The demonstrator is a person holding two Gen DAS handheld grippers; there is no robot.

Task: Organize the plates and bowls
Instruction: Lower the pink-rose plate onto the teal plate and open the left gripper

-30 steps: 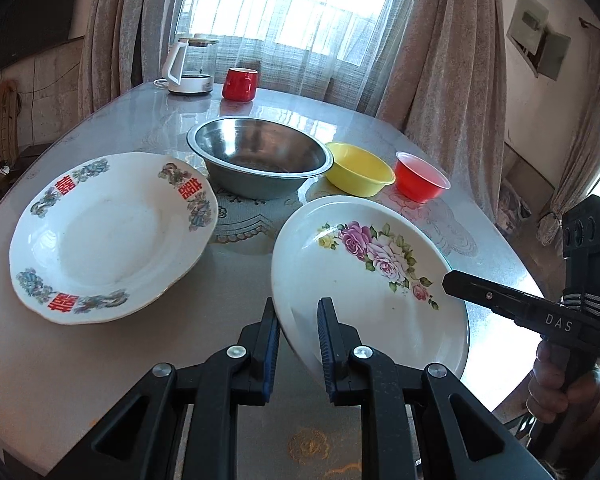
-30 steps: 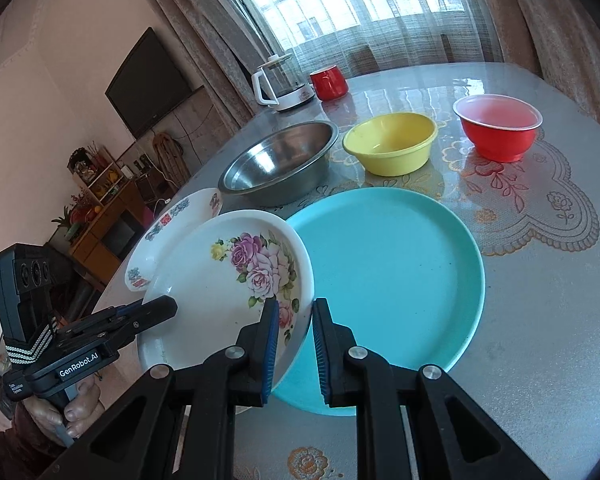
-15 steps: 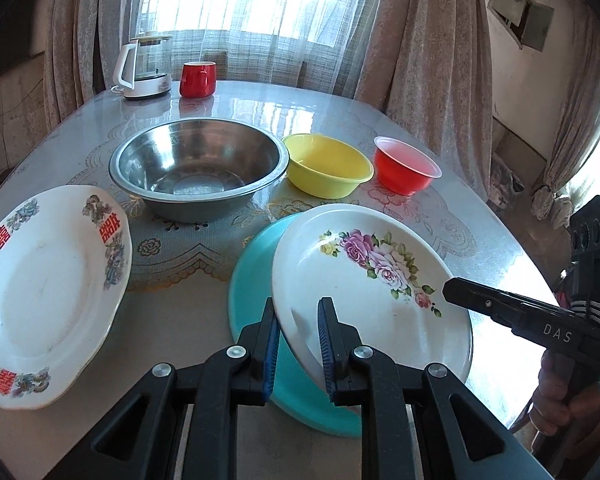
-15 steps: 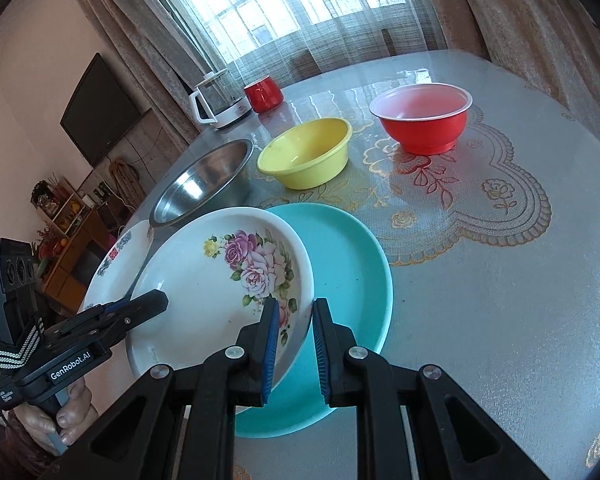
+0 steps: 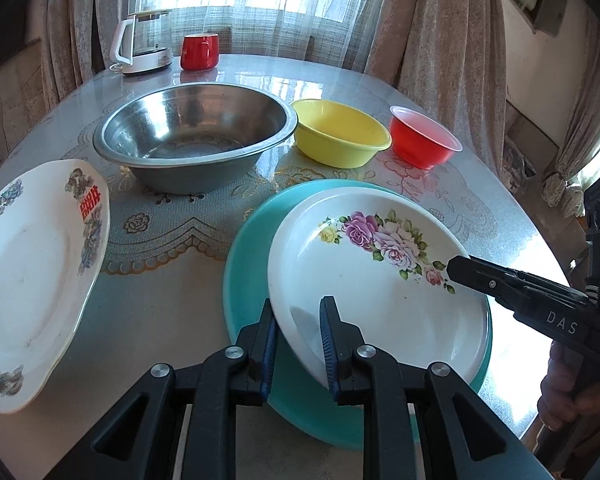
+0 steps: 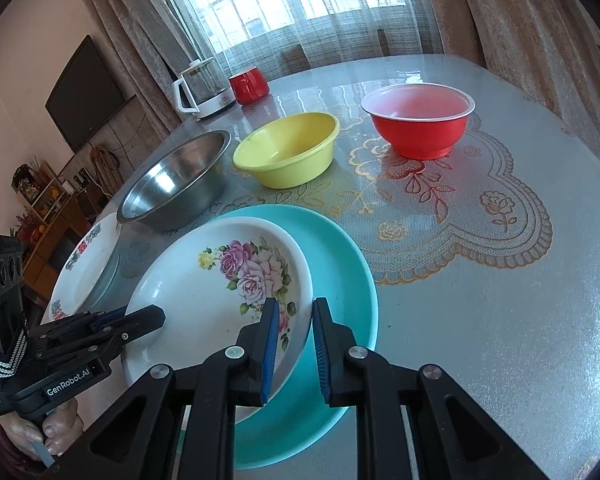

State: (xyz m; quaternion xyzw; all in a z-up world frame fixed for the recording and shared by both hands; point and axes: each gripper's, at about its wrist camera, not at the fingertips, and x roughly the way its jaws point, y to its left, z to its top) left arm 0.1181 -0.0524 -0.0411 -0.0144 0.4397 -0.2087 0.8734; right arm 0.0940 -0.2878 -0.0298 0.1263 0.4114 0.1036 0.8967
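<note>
The left gripper (image 5: 298,344) pinches the near rim of the rose plate (image 5: 380,280), one jaw above and one under the edge. The right gripper (image 6: 292,344) pinches the opposite rim the same way. The rose plate sits over the teal plate (image 6: 340,272), slightly off-centre toward the left gripper; whether it rests fully on it I cannot tell. It looks like glazed ceramic: stiff, fairly heavy, slick and liable to chip, so a rim grip from two opposite sides suits it. Beyond the teal plate stand the steel bowl (image 5: 192,136), yellow bowl (image 5: 340,132) and red bowl (image 5: 424,136). A second white plate (image 5: 32,272) lies beside it, apart.
</note>
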